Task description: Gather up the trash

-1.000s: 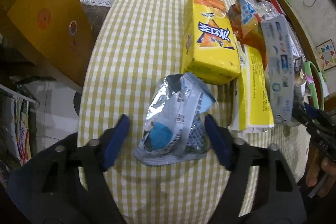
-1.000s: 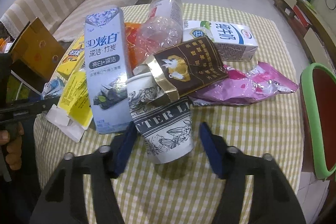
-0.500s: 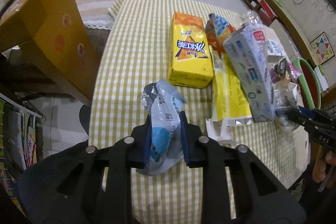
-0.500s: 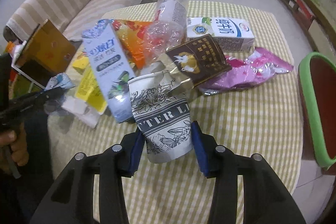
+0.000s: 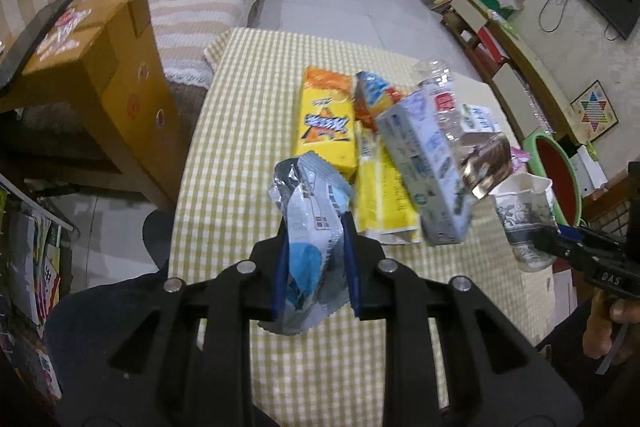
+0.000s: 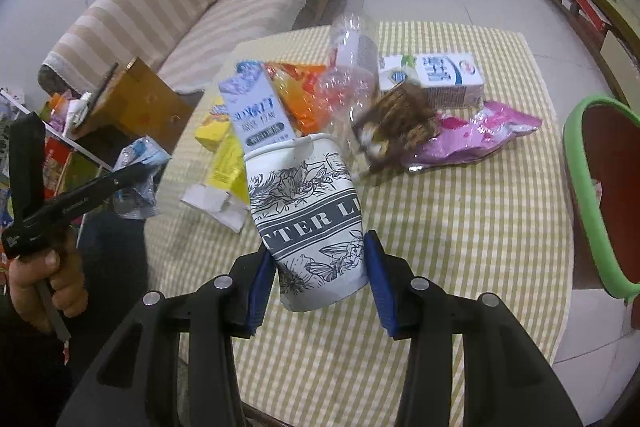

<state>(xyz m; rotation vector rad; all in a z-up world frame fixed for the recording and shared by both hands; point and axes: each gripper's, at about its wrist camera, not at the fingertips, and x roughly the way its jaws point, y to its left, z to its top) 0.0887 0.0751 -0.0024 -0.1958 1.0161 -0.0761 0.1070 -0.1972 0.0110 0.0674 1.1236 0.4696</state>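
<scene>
The left gripper [image 5: 314,267] is clamped on a crumpled silver-and-blue wrapper [image 5: 310,231], its blue pads pressing the wrapper's lower half from both sides. The wrapper stands upright between the fingers, its torn top poking out beyond the tips and its bottom edge hanging below them, above the checked tablecloth [image 5: 248,131].

The right gripper [image 6: 320,277] is closed on a paper cup [image 6: 308,215] printed with dark floral drawings and letters. The pads grip the cup near its base; the open rim points away from the gripper and tilts slightly left, lifted off the cloth.

Just beyond the cup, to its left, a pale toothpaste box [image 6: 256,111] stands tilted and blurred, with a yellow flat pack [image 6: 228,163] below it and a yellow snack box [image 5: 326,123] further left. Behind the cup lie an orange bag [image 6: 304,95] and a clear plastic bottle [image 6: 352,67]. To the right of the cup a brown wrapper [image 6: 400,119] appears blurred, next to a pink bag [image 6: 472,135], and a milk carton [image 6: 436,79] lies at the far side.

At the right edge of the table is a green-rimmed bin [image 6: 580,167]. Left of the table stands a cardboard box [image 5: 108,67], with a striped sofa [image 6: 160,7] behind it.
</scene>
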